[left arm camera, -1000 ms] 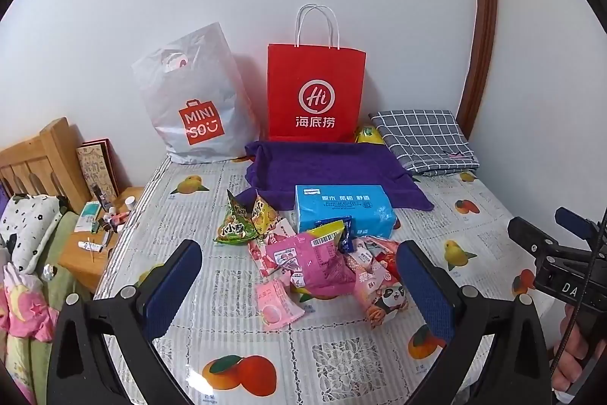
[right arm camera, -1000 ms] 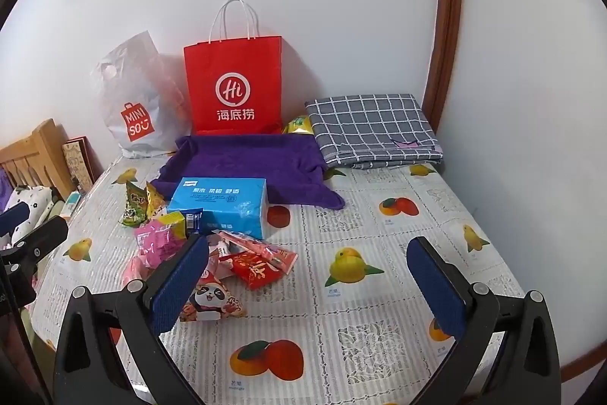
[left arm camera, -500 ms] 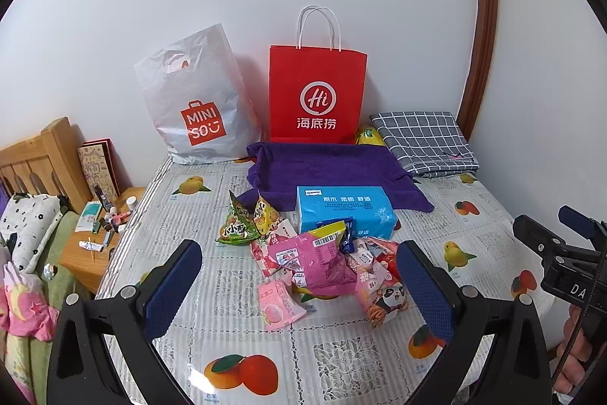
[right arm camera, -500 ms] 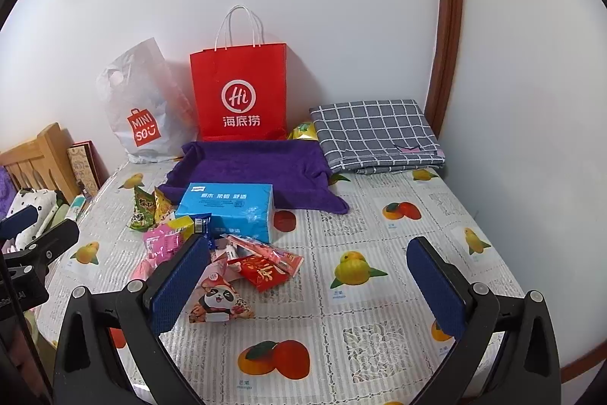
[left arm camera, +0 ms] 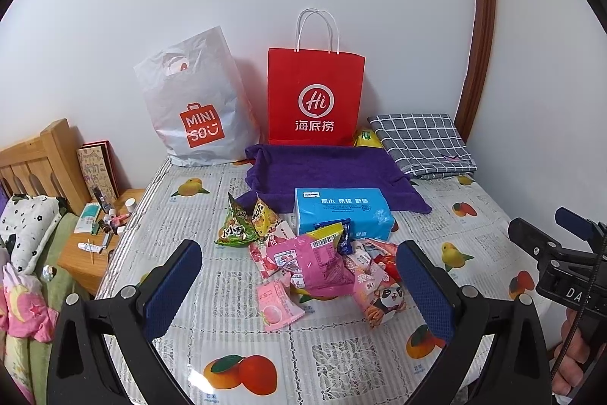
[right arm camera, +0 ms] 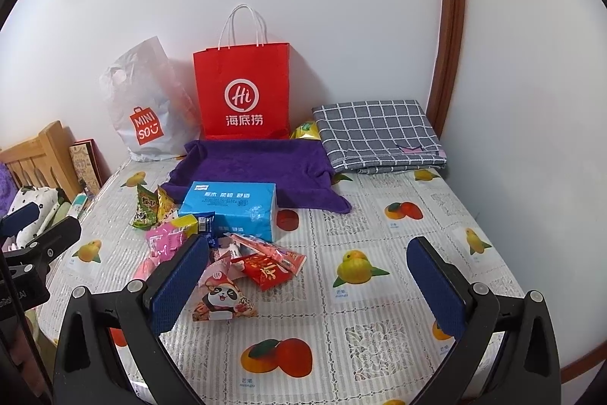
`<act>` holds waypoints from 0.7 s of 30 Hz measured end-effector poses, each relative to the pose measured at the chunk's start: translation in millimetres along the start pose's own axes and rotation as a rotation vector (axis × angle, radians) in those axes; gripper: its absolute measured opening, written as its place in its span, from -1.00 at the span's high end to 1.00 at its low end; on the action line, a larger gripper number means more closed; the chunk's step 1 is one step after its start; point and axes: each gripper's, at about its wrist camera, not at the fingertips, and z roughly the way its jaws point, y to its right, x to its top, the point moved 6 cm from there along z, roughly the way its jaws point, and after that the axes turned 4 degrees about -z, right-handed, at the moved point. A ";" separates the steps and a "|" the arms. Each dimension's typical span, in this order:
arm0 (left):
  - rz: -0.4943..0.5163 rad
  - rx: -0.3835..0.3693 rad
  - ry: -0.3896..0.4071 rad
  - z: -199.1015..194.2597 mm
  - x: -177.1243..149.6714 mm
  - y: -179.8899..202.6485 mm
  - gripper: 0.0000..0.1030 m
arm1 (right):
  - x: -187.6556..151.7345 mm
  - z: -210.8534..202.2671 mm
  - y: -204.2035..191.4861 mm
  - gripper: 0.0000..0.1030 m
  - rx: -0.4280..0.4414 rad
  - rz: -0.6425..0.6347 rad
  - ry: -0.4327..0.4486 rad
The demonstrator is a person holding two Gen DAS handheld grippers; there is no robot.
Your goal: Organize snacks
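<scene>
A heap of snack packets (left arm camera: 318, 264) (right arm camera: 235, 260) lies mid-table: a big pink bag (left arm camera: 315, 259), a small pink packet (left arm camera: 279, 306), a panda packet (left arm camera: 381, 302) (right arm camera: 222, 300), green and yellow packets (left arm camera: 242, 222) (right arm camera: 151, 205), a red packet (right arm camera: 267, 270). Behind stand a blue tissue pack (left arm camera: 341, 213) (right arm camera: 231, 205), a red paper bag (left arm camera: 315, 101) (right arm camera: 242, 92) and a white Miniso bag (left arm camera: 193, 109) (right arm camera: 146, 116). My left gripper (left arm camera: 299, 291) hovers open just before the heap. My right gripper (right arm camera: 311, 285) is open, the heap by its left finger.
A purple towel (left arm camera: 326, 169) (right arm camera: 258, 166) and a folded checked cloth (left arm camera: 421, 143) (right arm camera: 375, 135) lie at the back of the fruit-print table (left arm camera: 227, 329). A wooden stand (left arm camera: 91, 253) with small items and a bed (left arm camera: 22, 245) sit left. Walls close the back and right.
Both views have drifted slightly; the scene sits a little lower and closer in each. Nothing on the table has moved, and both grippers stay open.
</scene>
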 end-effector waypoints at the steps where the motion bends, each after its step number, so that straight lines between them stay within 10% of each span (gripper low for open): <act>1: -0.001 0.001 0.001 -0.3 0.0 -0.5 -0.99 | -0.2 0.3 0.0 -0.99 0.000 0.000 -0.001; 21: -0.005 -0.006 0.006 -0.8 -6.6 -1.5 -0.99 | -5.5 -0.2 -1.9 -0.99 -0.005 -0.005 -0.005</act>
